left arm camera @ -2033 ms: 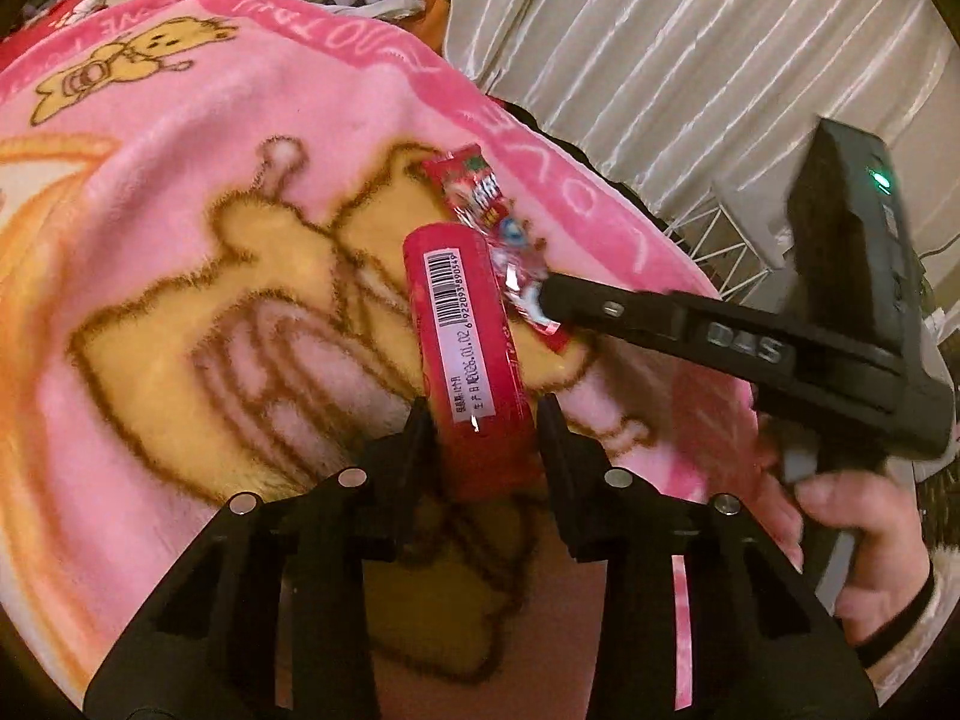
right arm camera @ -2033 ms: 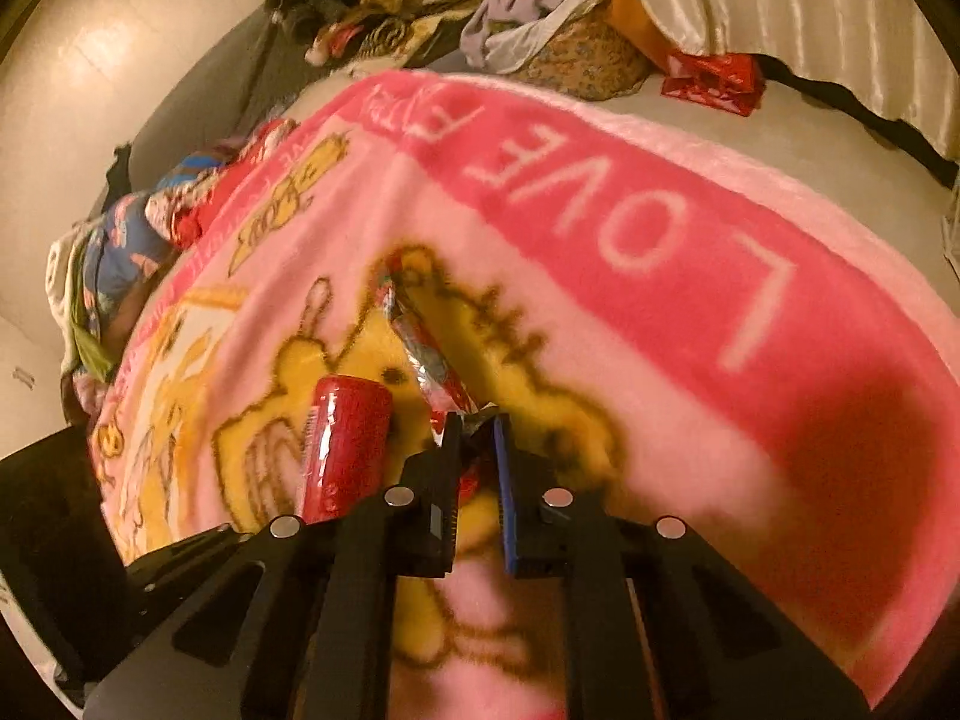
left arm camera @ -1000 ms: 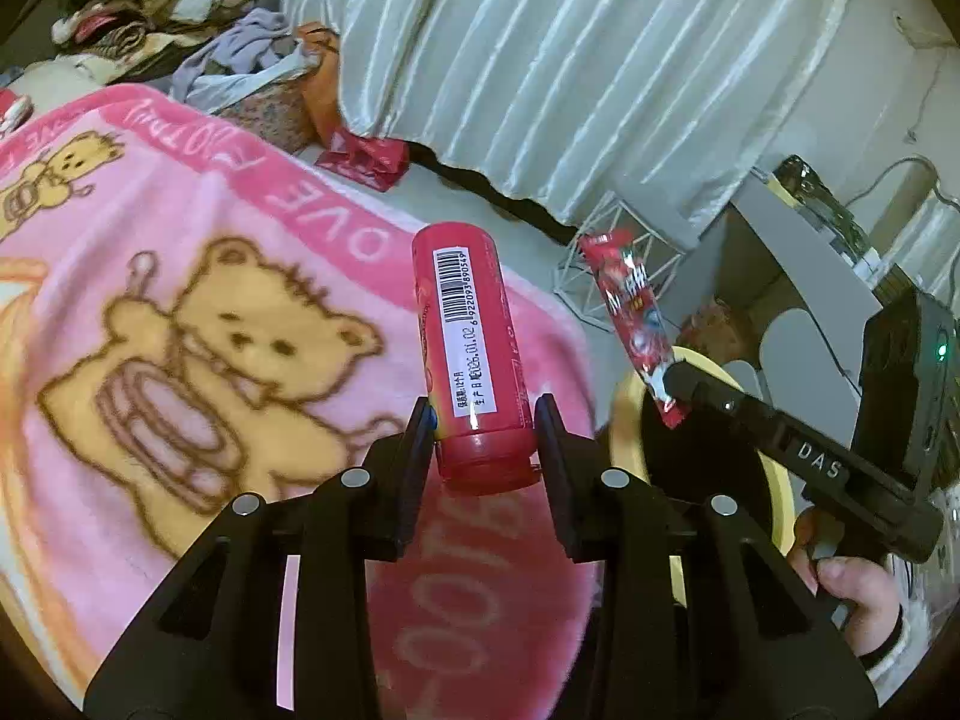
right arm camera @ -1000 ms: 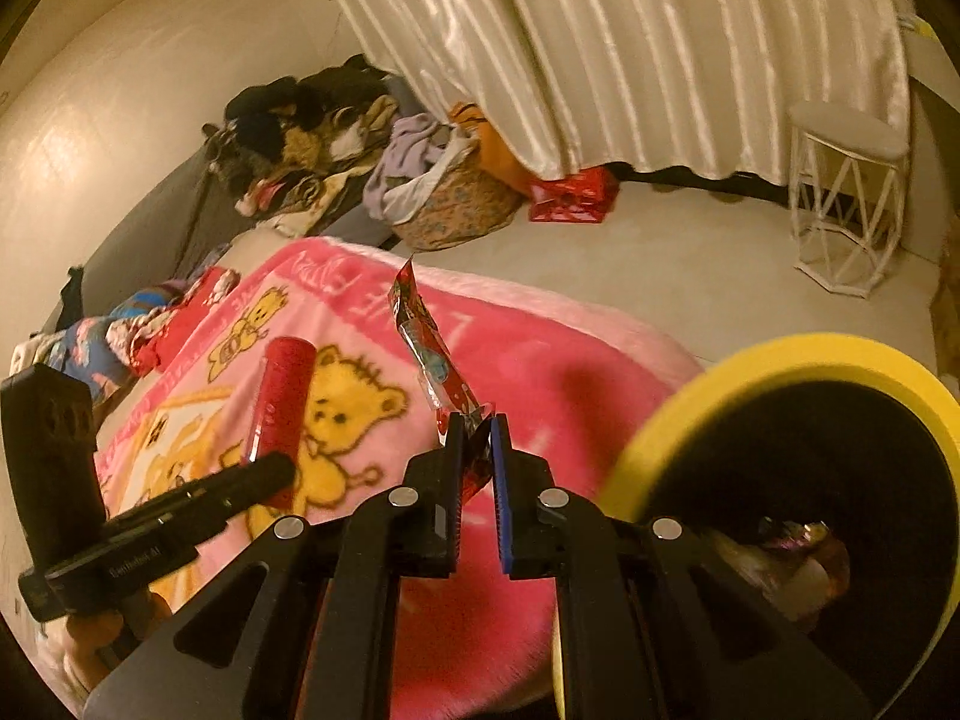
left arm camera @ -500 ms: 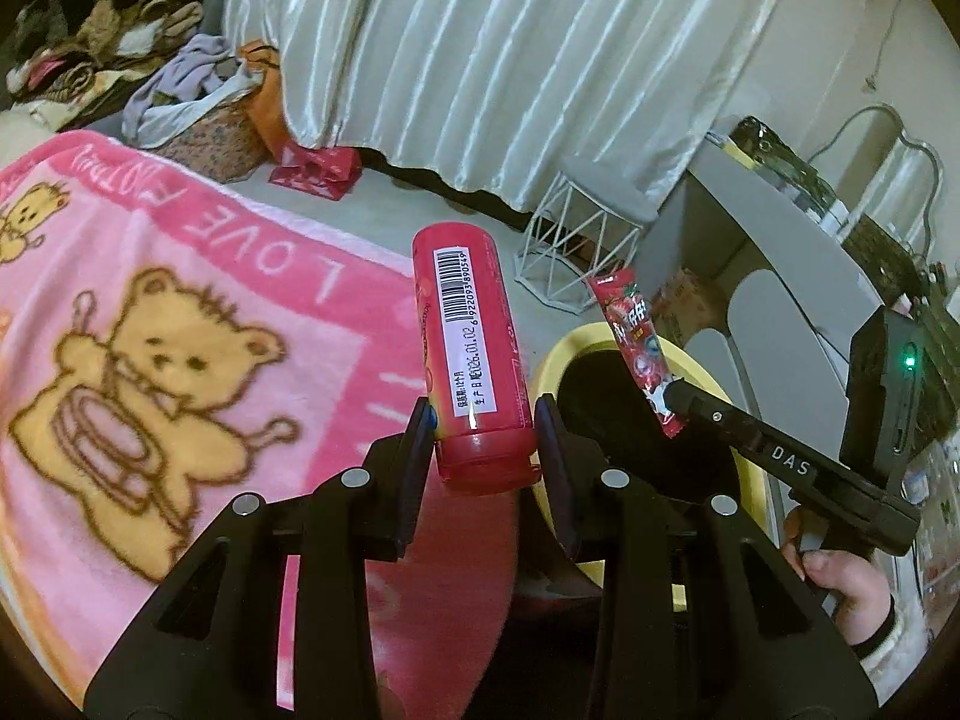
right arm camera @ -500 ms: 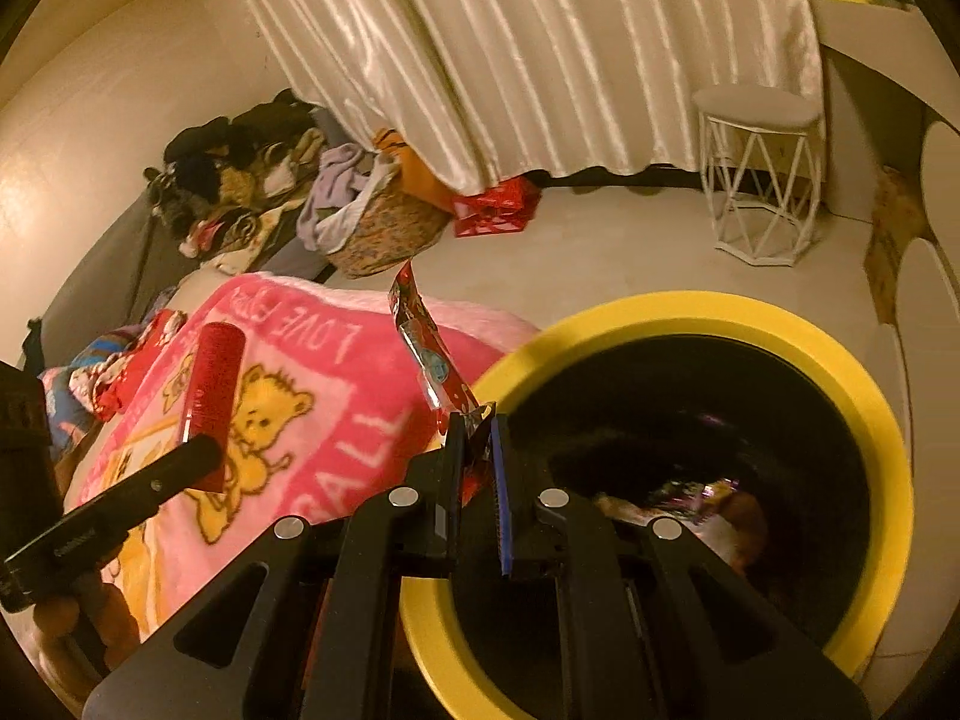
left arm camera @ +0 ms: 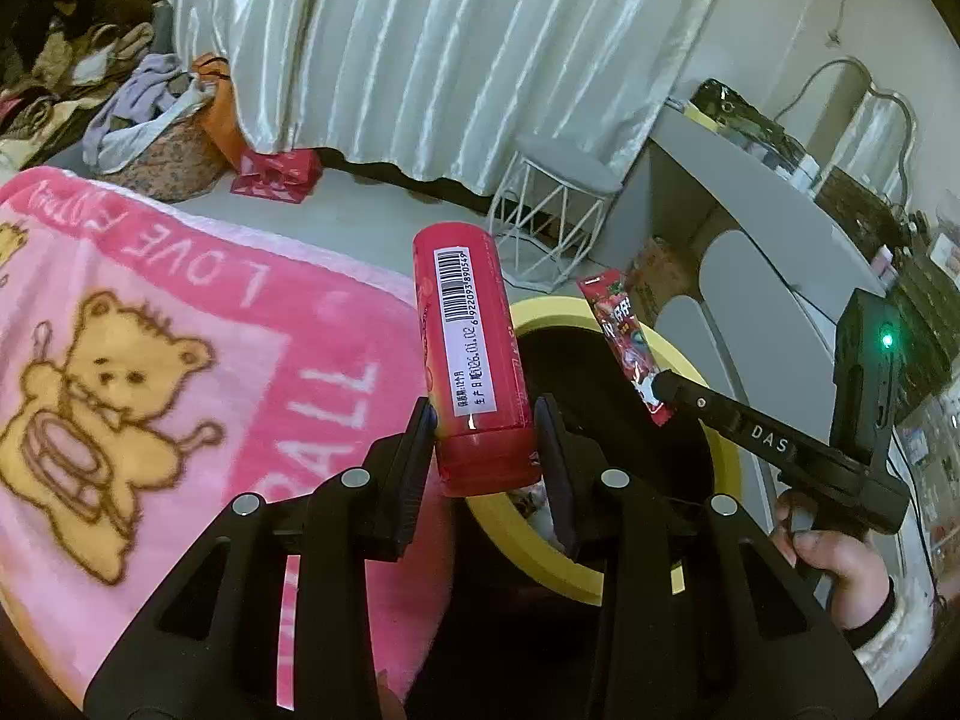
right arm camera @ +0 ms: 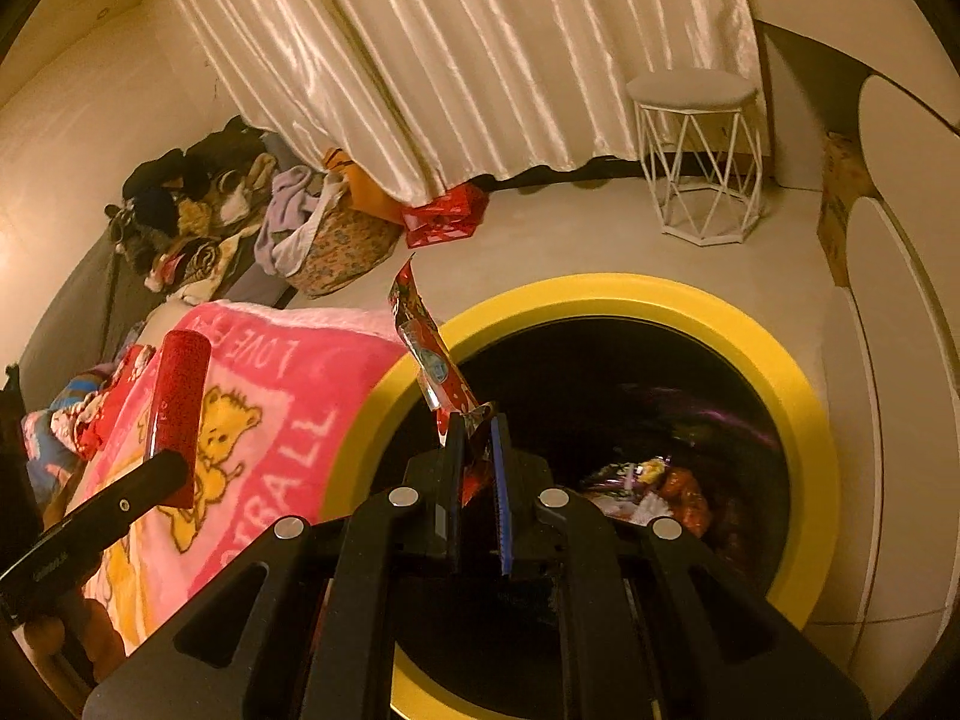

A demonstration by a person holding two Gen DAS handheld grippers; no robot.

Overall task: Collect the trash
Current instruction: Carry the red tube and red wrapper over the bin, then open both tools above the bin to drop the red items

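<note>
You had the left gripper (left arm camera: 485, 450) clamped on the red bottle (left arm camera: 471, 360), right gripper (right arm camera: 477, 468) pinching the candy wrapper (right arm camera: 432, 360); bottle hung over the yellow bin's rim (right arm camera: 600, 291), so dropping early could've bounced it onto the blanket (left arm camera: 180, 348).

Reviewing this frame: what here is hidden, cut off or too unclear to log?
- Contents of the yellow-rimmed bin: right wrist view shows a dim heap of wrappers; single items unreadable.
- Bin's near rim: covered by the right gripper there, and by the left gripper in the left wrist view.
- Red bottle: its bottom end is hidden between the fingers.
- Red wrapper: print too small to read.
</note>
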